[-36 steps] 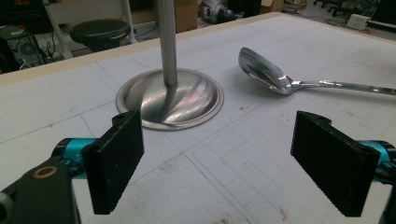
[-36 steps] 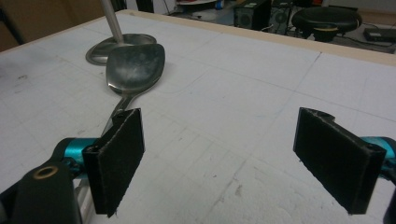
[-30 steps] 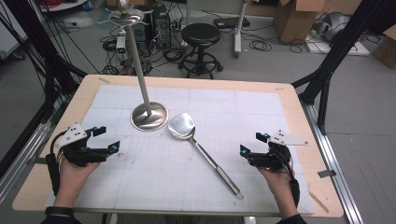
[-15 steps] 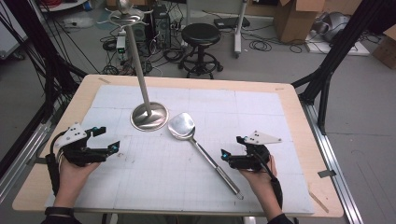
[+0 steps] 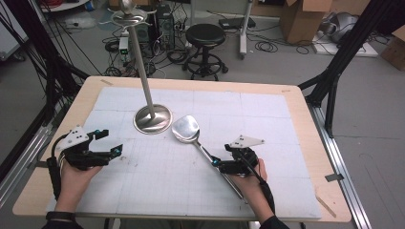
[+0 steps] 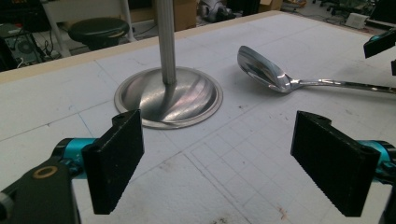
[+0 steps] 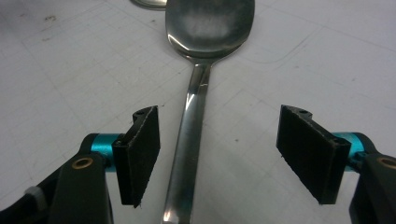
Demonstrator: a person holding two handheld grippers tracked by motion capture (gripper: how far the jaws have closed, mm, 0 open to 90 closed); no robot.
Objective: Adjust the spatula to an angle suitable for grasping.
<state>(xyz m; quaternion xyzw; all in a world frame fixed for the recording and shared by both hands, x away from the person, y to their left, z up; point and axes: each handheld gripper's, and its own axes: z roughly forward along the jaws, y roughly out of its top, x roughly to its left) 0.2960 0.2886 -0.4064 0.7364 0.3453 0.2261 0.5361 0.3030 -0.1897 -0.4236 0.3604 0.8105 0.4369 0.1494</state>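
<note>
With the serving spoon (image 7: 194,116) lying flat at mid-frame on the table (image 5: 286,102), the right gripper (image 7: 219,154) had its fingers spread astride the handle, so pinching it seemed next; the left gripper (image 6: 233,163) sat open

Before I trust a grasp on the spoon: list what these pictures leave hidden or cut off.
- Spoon: handle end cut off by the bottom edge of the right gripper view; in the high view the right gripper and hand cover it.
- Stand: pole top cut off by the upper edge of the left gripper view.
- Left gripper: body out of frame.
</note>
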